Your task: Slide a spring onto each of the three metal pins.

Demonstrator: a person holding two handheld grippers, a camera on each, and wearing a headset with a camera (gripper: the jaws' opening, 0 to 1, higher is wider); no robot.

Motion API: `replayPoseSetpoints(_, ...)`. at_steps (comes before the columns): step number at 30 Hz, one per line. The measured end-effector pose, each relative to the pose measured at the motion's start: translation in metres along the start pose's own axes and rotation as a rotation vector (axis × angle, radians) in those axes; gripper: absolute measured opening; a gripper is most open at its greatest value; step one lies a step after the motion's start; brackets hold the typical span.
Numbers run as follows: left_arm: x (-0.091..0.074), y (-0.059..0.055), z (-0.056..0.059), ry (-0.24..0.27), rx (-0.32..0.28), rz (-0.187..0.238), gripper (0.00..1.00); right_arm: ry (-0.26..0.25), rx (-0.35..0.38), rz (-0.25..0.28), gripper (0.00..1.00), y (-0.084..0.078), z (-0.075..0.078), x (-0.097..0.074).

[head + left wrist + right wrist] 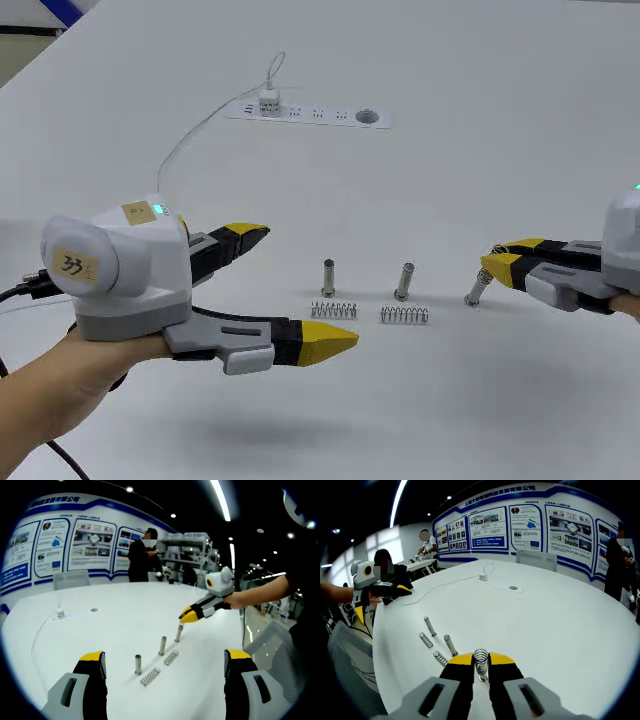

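Setting a spring (480,660) over the 3 o'clock pin (478,287)
Pinching coils, judged light and crushable, gently across the sides with right gripper (481,664); holding left gripper (307,284) spread wide, empty.

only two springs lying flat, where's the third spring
In the right gripper view, the third spring stands between the jaws of the right gripper, at the rightmost pin.

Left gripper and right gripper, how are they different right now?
The left gripper is wide open and empty; the right gripper is shut on a spring. The left gripper hovers apart from the two upright pins; the right gripper reaches the tilted pin. Both have yellow tips and grey bodies.
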State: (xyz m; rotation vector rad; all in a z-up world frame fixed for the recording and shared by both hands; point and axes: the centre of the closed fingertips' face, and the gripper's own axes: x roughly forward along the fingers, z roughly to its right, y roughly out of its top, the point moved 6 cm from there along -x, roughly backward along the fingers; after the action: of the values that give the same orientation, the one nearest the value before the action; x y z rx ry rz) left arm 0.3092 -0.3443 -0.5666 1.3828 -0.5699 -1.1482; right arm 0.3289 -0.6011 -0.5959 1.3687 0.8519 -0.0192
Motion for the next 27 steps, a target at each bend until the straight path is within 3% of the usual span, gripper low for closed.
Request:
replayPoseSetpoints(11, -0.005, -0.002, -0.003, 0.017, -0.011, -0.002, 1.0, -0.007, 0.047, -0.005, 0.11, -0.02, 0.001, 0.014)
replayPoseSetpoints(19, -0.006, -0.003, -0.003, 0.02, -0.012, -0.009, 1.0, -0.014, 0.033, -0.024, 0.11, -0.03, -0.003, 0.024)
replayPoseSetpoints(27, -0.006, -0.005, -0.004, 0.019, -0.01, -0.018, 1.0, -0.011, -0.007, -0.021, 0.11, -0.028, -0.003, 0.026)
